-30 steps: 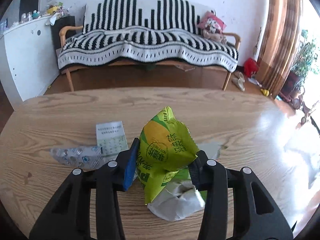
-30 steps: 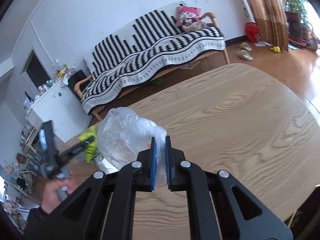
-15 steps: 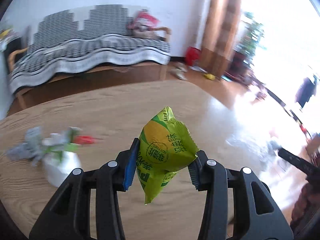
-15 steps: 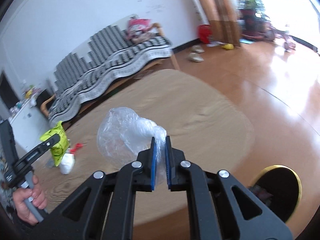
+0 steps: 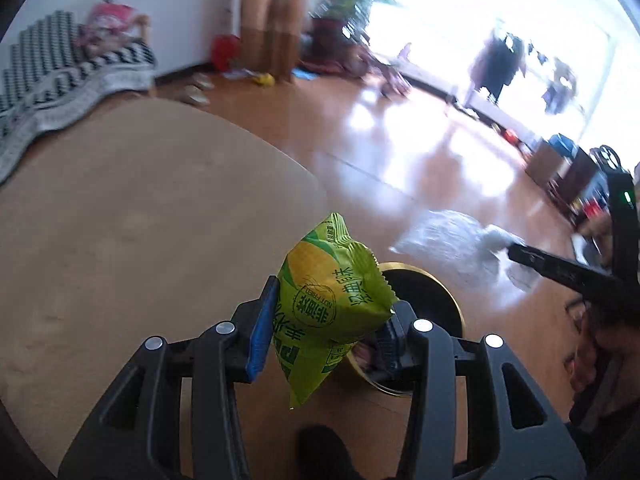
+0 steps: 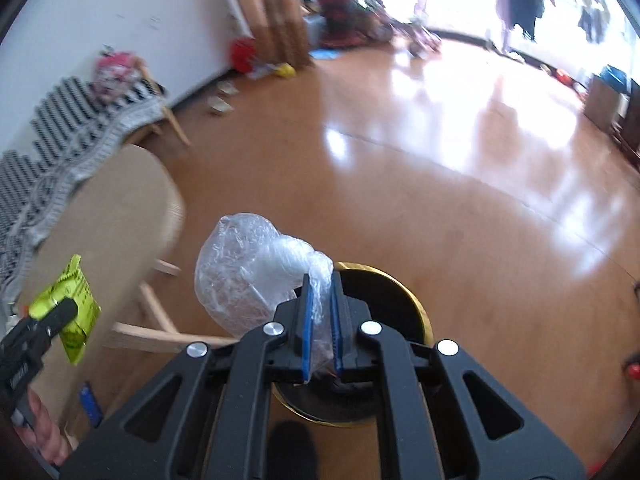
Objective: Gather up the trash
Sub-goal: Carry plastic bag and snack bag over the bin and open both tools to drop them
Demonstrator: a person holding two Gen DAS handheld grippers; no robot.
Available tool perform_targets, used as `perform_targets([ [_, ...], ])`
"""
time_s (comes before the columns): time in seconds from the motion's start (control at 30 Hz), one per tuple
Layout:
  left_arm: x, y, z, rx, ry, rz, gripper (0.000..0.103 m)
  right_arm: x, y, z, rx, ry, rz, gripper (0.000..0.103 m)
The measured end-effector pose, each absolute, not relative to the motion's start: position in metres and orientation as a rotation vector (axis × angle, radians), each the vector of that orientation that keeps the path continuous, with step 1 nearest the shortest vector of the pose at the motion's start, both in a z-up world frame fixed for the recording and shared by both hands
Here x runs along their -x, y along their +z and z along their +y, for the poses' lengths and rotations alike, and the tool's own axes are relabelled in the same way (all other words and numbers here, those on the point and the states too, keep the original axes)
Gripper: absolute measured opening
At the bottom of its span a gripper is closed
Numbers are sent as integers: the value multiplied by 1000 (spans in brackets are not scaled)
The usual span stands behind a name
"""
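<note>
Both grippers carry trash above a round black bin [image 5: 432,300] with a gold rim on the wooden floor. From the left wrist, the left gripper [image 5: 328,328] is clamped on a green snack packet [image 5: 324,300], beside the table [image 5: 140,220] edge. Only the right wrist view shows the right gripper [image 6: 320,320] nipped tight on a crumpled clear plastic bag [image 6: 248,276], and the table's wooden legs.

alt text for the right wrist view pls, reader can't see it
The right gripper pinches a crumpled clear plastic bag above a dark, gold-rimmed bin on a glossy wooden floor. At far left, the left gripper holds a green snack packet beside the table.
</note>
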State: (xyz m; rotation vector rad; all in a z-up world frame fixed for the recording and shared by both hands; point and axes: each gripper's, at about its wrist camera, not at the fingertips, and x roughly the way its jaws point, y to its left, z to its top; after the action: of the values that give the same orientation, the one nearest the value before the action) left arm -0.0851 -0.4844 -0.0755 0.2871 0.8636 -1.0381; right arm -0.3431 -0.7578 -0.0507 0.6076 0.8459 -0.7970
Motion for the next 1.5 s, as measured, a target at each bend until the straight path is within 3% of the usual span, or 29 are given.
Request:
perform_targets([
  [0.27, 121, -124, -533, -371, -1143, 940, 44, 341, -104, -778, -643, -794, 1062, 9],
  [0.7, 120, -152, -561, -383, -1160, 1013, 44, 329, -125, -795, -704, -791, 1121, 9],
  [0.73, 124, -153, -563, -384, -1164, 1016, 44, 328, -126, -795, -699, -795, 1127, 11],
  [0.8, 126, -155, -566, -386, -1169, 1021, 44, 325, -125, -794, -694, -800, 1131, 33],
  [0.83, 127, -157, -568, -389, -1173, 1023, 44, 324, -122, -791, -686, -805, 1118, 68],
  [0.87, 127, -158, -568, -392, -1175, 1025, 44, 324, -117, -790, -672, -811, 1096, 81],
  [1.37, 137, -175, -584, -409, -1214, 1036, 45, 340, -99, -795, -708, -903, 1000, 81],
  [1.5, 142, -174, -591, -405, -1229, 1020, 54, 345, -95, -797, -725, -919, 970, 81],
])
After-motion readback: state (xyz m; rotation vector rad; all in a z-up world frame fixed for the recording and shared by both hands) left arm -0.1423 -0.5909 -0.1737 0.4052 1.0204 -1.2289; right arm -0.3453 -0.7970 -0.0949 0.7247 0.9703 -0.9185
